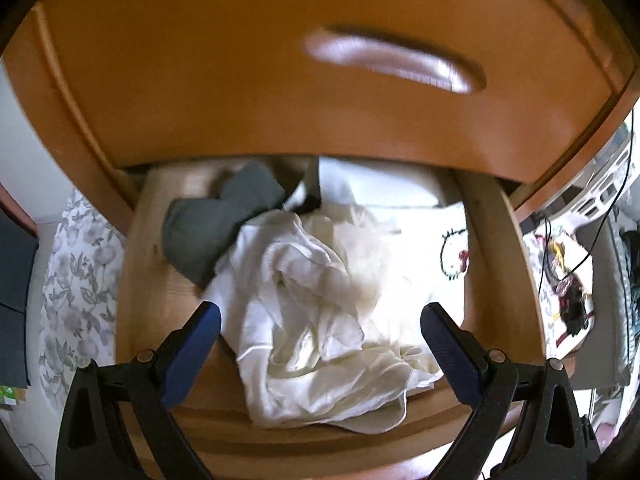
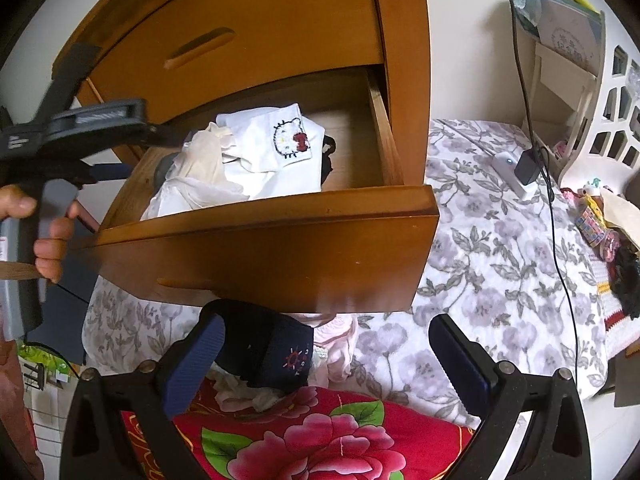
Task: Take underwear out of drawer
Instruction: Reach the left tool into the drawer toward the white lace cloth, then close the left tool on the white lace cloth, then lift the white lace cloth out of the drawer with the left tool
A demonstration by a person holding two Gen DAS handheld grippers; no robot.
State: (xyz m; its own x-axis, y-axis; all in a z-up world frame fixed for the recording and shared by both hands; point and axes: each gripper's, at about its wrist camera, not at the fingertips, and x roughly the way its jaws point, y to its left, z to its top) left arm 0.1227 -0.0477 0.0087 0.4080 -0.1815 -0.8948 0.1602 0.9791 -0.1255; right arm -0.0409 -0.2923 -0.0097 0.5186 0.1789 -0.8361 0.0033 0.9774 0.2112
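Partly hidden — underwear [image 1: 320, 300] in drawer [image 1: 132, 280]

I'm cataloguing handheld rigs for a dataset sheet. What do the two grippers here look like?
Both look alike: the left gripper and right gripper each have black plastic arms with triangular cut-outs and metal pivot pins, ending in dark blue ribbed pads. From the right wrist view, the left tool has a black body with a grey handle and small white lettering.
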